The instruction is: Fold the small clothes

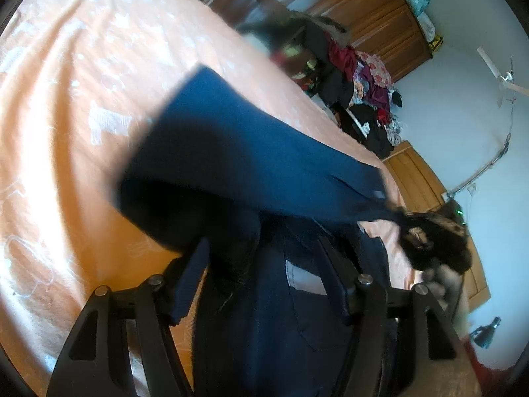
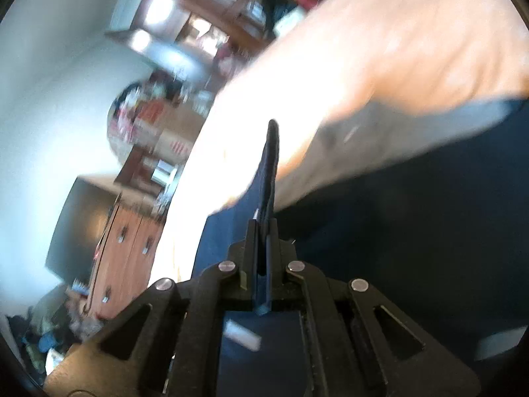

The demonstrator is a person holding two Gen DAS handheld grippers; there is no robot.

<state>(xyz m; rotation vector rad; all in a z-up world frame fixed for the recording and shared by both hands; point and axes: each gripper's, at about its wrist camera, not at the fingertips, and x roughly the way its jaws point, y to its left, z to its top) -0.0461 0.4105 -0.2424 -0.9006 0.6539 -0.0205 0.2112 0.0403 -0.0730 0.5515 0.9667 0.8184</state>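
Navy garment (image 1: 251, 152), blurred, stretches centre to lower right over peach sheet (image 1: 66, 99). Right gripper (image 2: 269, 172) pinched tight on its edge; left gripper (image 1: 264, 251) spread wide, cloth btwn fingers, grip unclear.

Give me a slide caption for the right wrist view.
Right gripper shut on a navy garment, lifted over the orange bedsheet.

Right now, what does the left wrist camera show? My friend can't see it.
A blue garment hangs lifted over an orange bedsheet, draped across the left gripper. A clothes pile sits behind, blurred.
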